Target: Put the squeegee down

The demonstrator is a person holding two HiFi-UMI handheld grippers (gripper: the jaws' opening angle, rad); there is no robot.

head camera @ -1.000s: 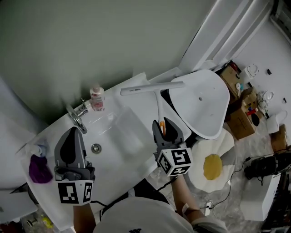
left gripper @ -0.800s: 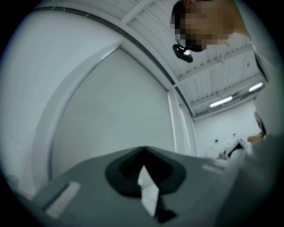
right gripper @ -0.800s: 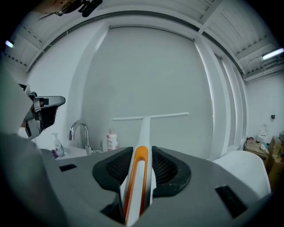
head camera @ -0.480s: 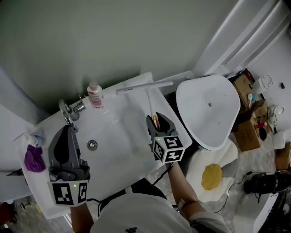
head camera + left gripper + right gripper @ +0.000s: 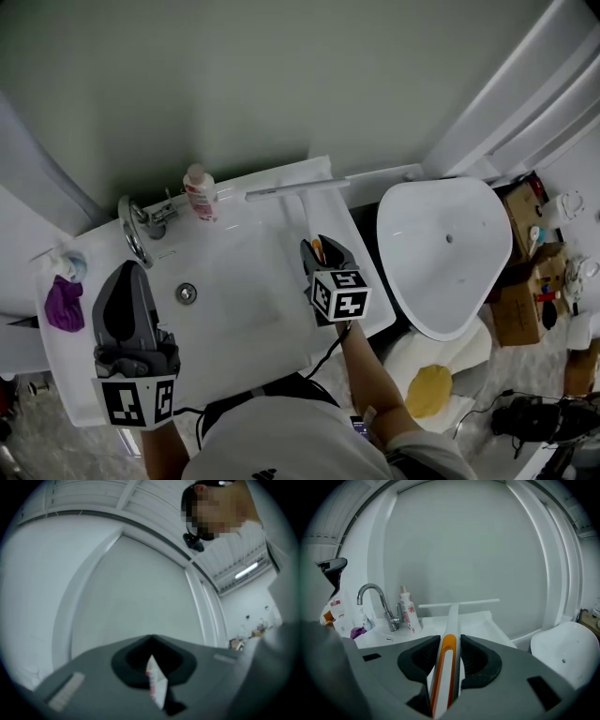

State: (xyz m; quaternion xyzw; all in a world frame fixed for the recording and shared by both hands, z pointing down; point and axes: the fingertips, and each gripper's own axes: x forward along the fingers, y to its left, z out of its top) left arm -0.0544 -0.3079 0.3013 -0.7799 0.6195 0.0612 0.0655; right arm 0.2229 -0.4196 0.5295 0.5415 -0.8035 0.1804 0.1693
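The squeegee (image 5: 296, 190) is white, with a long blade and an orange-striped handle. My right gripper (image 5: 323, 251) is shut on that handle over the right side of the white sink (image 5: 234, 281). In the right gripper view the handle runs between the jaws of the right gripper (image 5: 449, 641) out to the squeegee blade (image 5: 459, 604), which lies crosswise near the sink's back edge; I cannot tell whether it touches. My left gripper (image 5: 127, 277) hovers over the sink's left front. In its own view the left gripper (image 5: 151, 641) is shut on a small white slip (image 5: 156, 681) with red print.
A chrome faucet (image 5: 136, 230) and a pink-printed bottle (image 5: 199, 192) stand at the back of the sink. A purple cloth (image 5: 64, 305) lies on the left ledge. A white toilet (image 5: 450, 253) sits to the right, with cardboard boxes (image 5: 520, 281) and a yellow-centred mat (image 5: 431, 389) on the floor.
My right gripper has come down with the squeegee, bringing the blade low over the sink's back right edge. The left gripper has shifted only slightly.
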